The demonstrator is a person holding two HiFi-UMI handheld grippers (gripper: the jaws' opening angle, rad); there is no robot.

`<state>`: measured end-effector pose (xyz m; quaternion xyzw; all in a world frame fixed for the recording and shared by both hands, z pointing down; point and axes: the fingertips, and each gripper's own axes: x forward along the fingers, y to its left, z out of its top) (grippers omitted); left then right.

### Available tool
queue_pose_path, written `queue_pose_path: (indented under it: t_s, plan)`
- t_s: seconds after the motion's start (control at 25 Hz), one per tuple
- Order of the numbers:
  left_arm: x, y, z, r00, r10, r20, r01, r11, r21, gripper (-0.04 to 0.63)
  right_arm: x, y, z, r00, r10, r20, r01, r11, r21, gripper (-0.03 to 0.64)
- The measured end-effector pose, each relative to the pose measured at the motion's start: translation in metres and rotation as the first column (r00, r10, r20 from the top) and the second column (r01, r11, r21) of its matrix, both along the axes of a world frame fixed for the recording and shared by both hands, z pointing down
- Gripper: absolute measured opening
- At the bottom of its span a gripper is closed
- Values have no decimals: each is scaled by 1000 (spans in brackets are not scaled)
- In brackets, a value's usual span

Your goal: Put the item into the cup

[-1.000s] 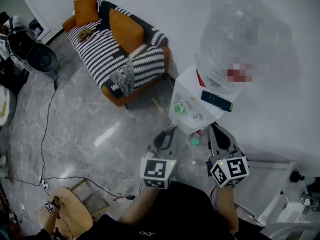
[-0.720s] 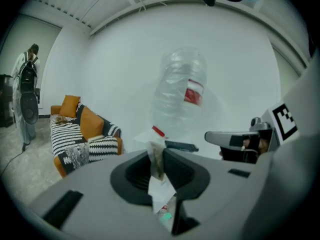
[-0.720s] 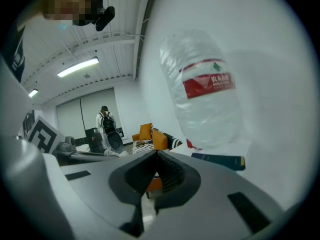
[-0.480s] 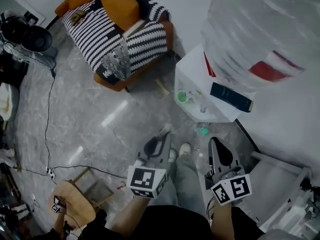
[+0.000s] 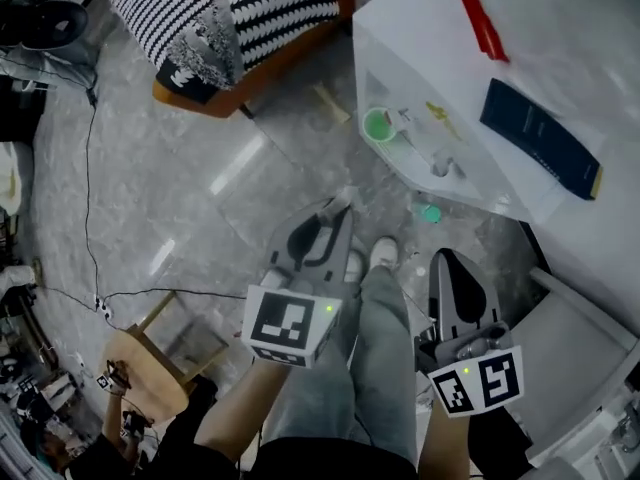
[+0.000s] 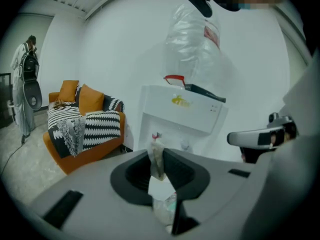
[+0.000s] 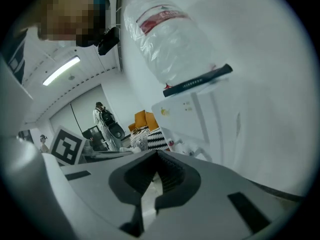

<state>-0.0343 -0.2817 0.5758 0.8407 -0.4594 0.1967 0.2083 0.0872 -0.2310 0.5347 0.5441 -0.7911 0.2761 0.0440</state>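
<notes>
My left gripper (image 5: 340, 206) is shut on a small pale sachet (image 6: 156, 160) that stands upright between its pads, its lower end hanging behind the jaws. It points at the white water dispenser (image 6: 182, 109), still some way short of it. A cup with a green inside (image 5: 378, 125) sits in the dispenser's tap recess, beyond and to the right of the left gripper's tip. My right gripper (image 5: 447, 260) hangs level with the left one; in the right gripper view its jaws (image 7: 157, 156) meet at the tip with nothing between them.
A dark blue book (image 5: 540, 148) and a red strip (image 5: 478, 13) lie on the dispenser's top under the big water bottle (image 7: 170, 39). A small teal object (image 5: 430, 212) lies on the floor at its base. A striped sofa (image 5: 230, 18), floor cables (image 5: 90, 218), a wooden stool (image 5: 150, 368).
Both grippers have sunk lower in front of the dispenser, and the head view has tipped down so the person's legs and shoes show. The sachet stays in the left jaws.
</notes>
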Motion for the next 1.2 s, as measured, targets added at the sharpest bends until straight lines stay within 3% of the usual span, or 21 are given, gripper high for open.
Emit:
queue_pose_path:
  t_s: [0.2,0.44,0.6,0.76,0.84,0.96,1.2]
  plan:
    - [8,-22,52,999,33,34,-33,999,-5,61,-5,8,45,997,17,74,-12,998,-64,9]
    - [24,-45,96,990,84,112,-84,996,1,61,33,11,66,992,71,109,-63,995,-73,9]
    - [33,-67,120,969,122,215,-127,992,9,61,33,9,75,993,56,103,-50,997,-61,9]
    - [48,-87,139,959,144,244,-151,988,9,61,35,6,84,994,50,94,-44,997,-68,9]
    - [53,-98,145,939,161,305,-183,982,42,61,33,5,86,994,46,98,-39,997,-70,10]
    - [60,-110,151,887,197,419,-254,964,85,61,32,7,91,992,47,113,-38,996,-77,9]
    - [63,-124,166,860,223,459,-285,956,70,61,31,9,99,990,60,125,-48,995,-92,9]
